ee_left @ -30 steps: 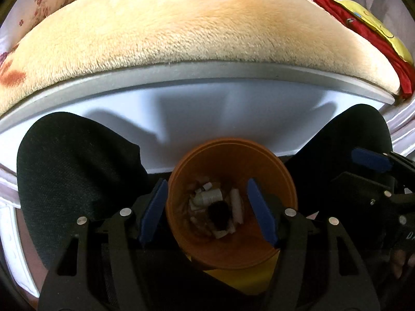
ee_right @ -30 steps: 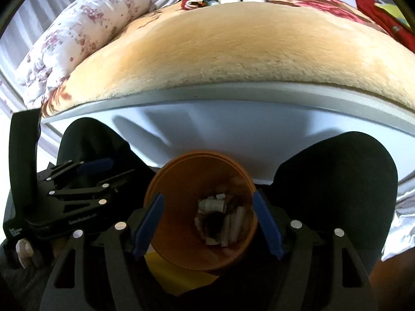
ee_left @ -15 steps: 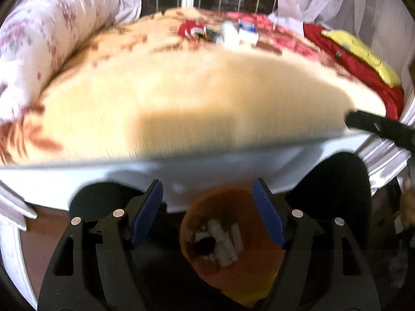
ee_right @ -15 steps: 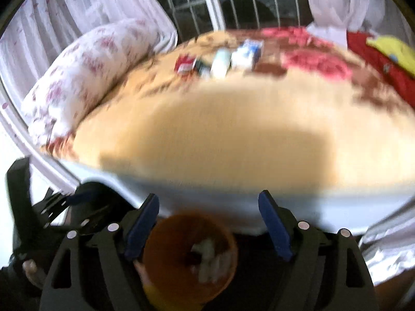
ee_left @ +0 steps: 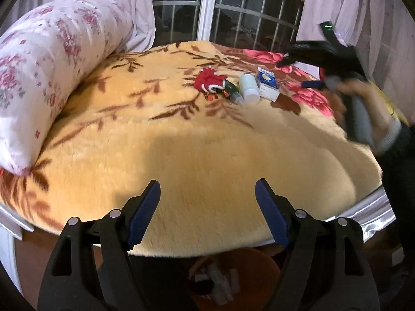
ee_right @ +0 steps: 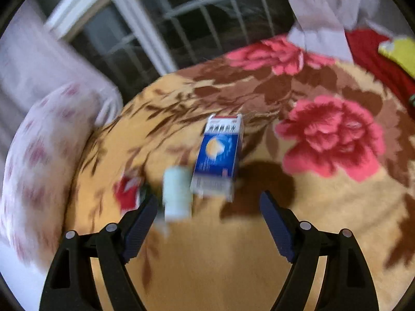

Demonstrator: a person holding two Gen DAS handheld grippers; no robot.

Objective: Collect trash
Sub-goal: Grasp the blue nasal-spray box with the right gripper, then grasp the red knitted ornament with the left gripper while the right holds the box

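Trash lies in a row on the bed's blanket: a red wrapper [ee_left: 210, 82], a dark green tube [ee_left: 233, 92], a pale white bottle [ee_left: 249, 88] and a blue-and-white box [ee_left: 267, 84]. My left gripper [ee_left: 207, 211] is open and empty over the blanket's near edge, far from them. My right gripper [ee_right: 208, 223] is open and empty, close in front of the box [ee_right: 219, 153] and bottle [ee_right: 176, 194]; it also shows in the left wrist view [ee_left: 345, 88]. An orange trash bin [ee_left: 233, 280] holding scraps sits below the bed edge.
A floral pillow [ee_left: 44, 77] lies along the bed's left side. A barred window [ee_left: 233, 18] with pale curtains is behind the bed. Red and yellow cloth [ee_right: 384, 51] lies at the far right. The beige flowered blanket [ee_left: 207, 142] covers the bed.
Both grippers have lifted away from the orange bin and up over the bed. The right gripper has moved far forward to the row of trash; the left stays at the near edge.
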